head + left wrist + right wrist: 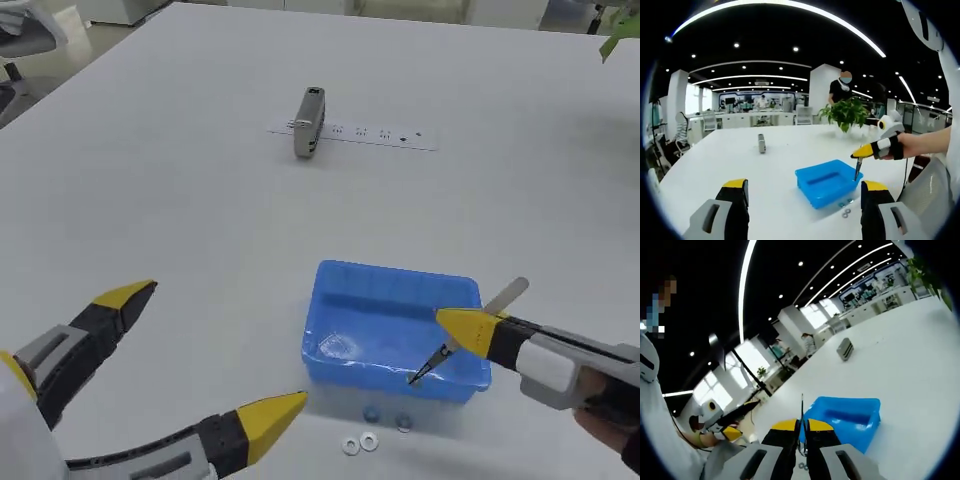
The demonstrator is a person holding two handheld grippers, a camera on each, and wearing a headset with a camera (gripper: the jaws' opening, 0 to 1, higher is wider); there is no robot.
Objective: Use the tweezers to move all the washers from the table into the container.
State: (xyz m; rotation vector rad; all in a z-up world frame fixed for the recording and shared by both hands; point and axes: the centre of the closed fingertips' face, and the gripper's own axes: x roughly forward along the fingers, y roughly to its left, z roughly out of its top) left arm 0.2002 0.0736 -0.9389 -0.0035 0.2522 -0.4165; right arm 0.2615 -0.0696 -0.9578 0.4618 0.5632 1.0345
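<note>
A blue container [395, 300] sits on the white table [200, 200], near its front. Several small washers [370, 440] lie on the table just in front of it. My right gripper [462, 326] is shut on the metal tweezers [432, 362]. Their tip points down inside the container's front right corner; whether it holds a washer I cannot tell. My left gripper [205, 352] stands open to the left of the container with nothing between its jaws. In the left gripper view the container [827, 182], the washers [845, 212] and the tweezers [857, 170] show. The right gripper view looks along the tweezers [802, 415] at the container [850, 420].
A grey device [309, 122] lies at the left end of a white marked strip [380, 134] in the middle of the table. A potted plant [847, 112] stands at the table's far side, with a person [841, 90] behind it.
</note>
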